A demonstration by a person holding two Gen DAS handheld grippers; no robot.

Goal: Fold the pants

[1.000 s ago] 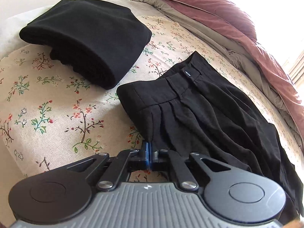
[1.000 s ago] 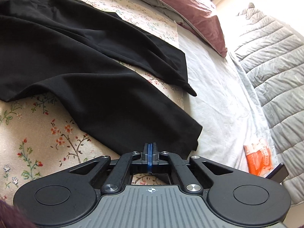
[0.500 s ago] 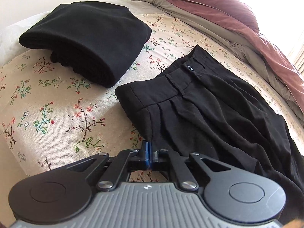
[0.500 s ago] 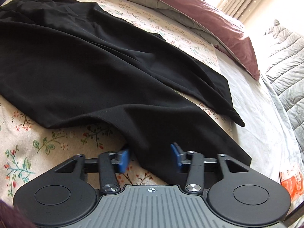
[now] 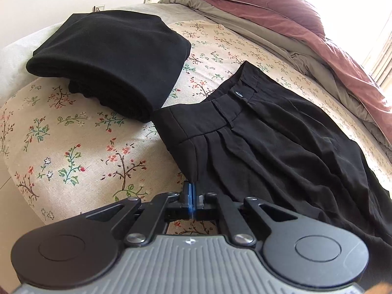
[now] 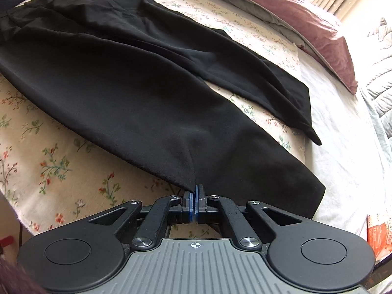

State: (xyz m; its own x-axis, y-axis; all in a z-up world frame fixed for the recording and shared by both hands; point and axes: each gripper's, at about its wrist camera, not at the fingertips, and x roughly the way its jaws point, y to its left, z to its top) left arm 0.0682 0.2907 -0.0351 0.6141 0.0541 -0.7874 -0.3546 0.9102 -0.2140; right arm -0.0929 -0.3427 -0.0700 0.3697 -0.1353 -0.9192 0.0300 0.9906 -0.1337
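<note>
On the bed's flowered sheet the pants lie spread at full length, waistband near the folded black garment, legs running toward the far corner, so no fold is made yet. Left hand-held gripper pinches the near waist edge; right hand-held gripper is clamped on the near leg's edge. Every fold is left to do.

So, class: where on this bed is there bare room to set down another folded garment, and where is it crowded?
Free: the floral sheet in front of the folded black stack, left of the pants; also the white sheet beyond the leg hems. Crowded: the narrow gap between stack and waistband, and the heaped duvet.
</note>
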